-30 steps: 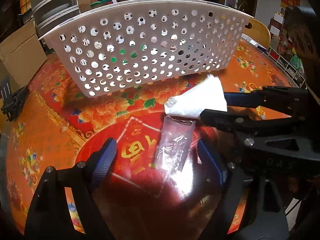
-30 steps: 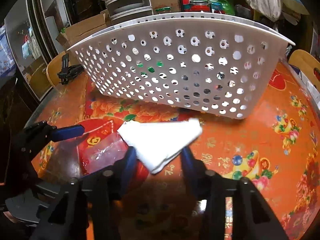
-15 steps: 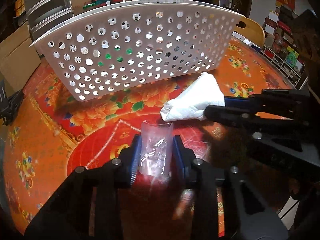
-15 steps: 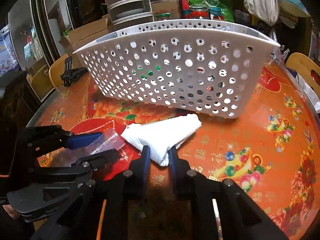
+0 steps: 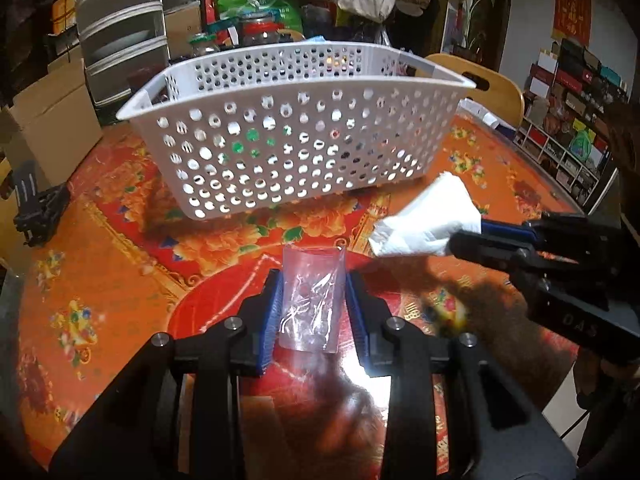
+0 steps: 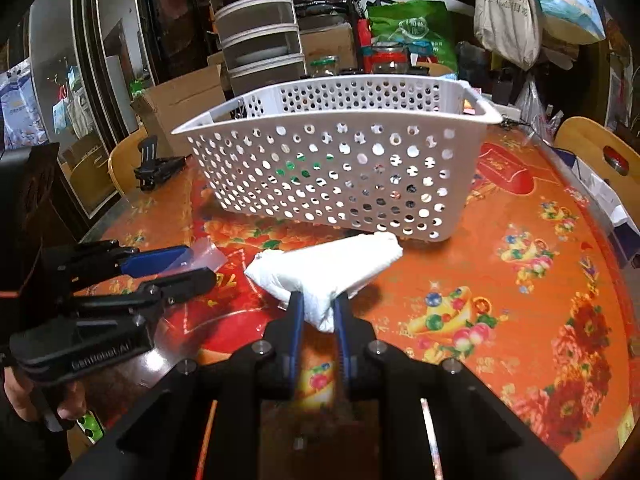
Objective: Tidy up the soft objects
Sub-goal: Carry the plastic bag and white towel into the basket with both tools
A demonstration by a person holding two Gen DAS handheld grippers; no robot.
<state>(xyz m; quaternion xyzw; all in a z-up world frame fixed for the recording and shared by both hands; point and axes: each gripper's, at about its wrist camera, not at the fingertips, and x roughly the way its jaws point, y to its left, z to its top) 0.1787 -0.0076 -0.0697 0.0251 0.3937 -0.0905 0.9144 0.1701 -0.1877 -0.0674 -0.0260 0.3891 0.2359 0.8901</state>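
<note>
Step in hand: both items gripped and held near the basket; next, by my reading, each must clear the near rim and be let go inside.

1. Left gripper (image 5: 313, 280). Blue pads closed on the bag.
2. Bag (image 5: 312, 304). Clear, thin, crinkled plastic film, roughly rectangular, upright between the pads, just above the table at near centre. Limp; likely to flop or cling on release.
3. Basket (image 5: 296, 148). White rigid plastic, round perforations, curved walls, open top; far centre, apart from both items.
4. Tissue (image 6: 326, 270). White, soft, folded into a wedge, right of the bag, near the basket's front wall.
5. Right gripper (image 6: 319, 309). Jaws closing, pads pinching the tissue's near corner.
6. Table (image 6: 520, 280). Round, glossy, orange-red floral cover.
</note>
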